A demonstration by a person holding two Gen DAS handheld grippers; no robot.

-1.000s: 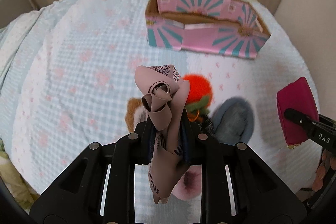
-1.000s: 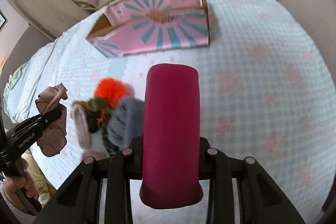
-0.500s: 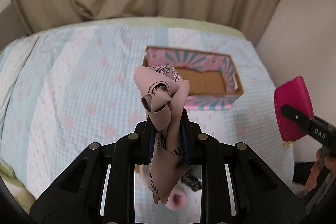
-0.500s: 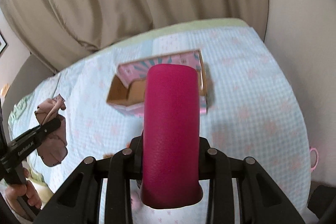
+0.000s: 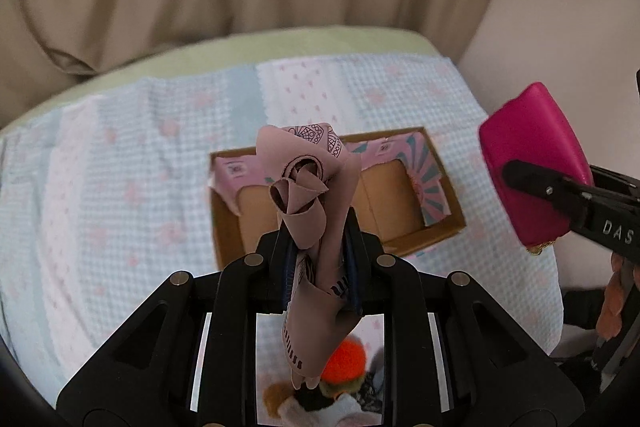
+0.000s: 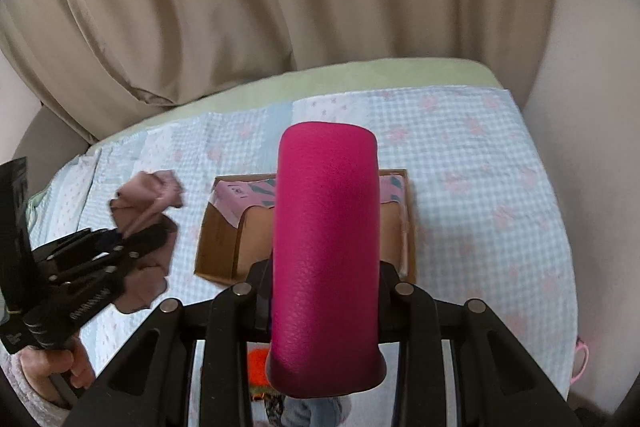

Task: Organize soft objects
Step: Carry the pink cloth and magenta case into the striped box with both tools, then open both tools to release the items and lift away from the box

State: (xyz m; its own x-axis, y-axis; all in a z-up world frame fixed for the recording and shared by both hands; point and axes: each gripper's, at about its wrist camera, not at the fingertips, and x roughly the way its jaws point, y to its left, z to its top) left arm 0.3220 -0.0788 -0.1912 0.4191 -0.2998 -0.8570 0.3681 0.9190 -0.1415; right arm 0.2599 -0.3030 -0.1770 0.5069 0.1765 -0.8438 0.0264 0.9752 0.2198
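The pink-and-teal cardboard box sat open on the bed, which wore a pale blue checked cover, and everything else is placed against that box. The left claw was clamped on a crumpled dusty-pink cloth printed with dark patterns; seen from the left wrist, the cloth stood up before the box's open cavity, held above it rather than inside. The right claw was closed on a magenta pouch with a pebbled surface, which from the right wrist covered the middle of the box and likewise hung clear of it. In the left wrist view that pouch appeared to the right of the box, off its right wall. The box's brown floor looked bare where it showed. On the near side of the box, glimpsed low between the claw arms, lay a heap of soft things, among them an orange pompom; the rest were too hidden to name, perhaps fluffy toys. A beige curtain hung beyond the box, past the bed's far edge.
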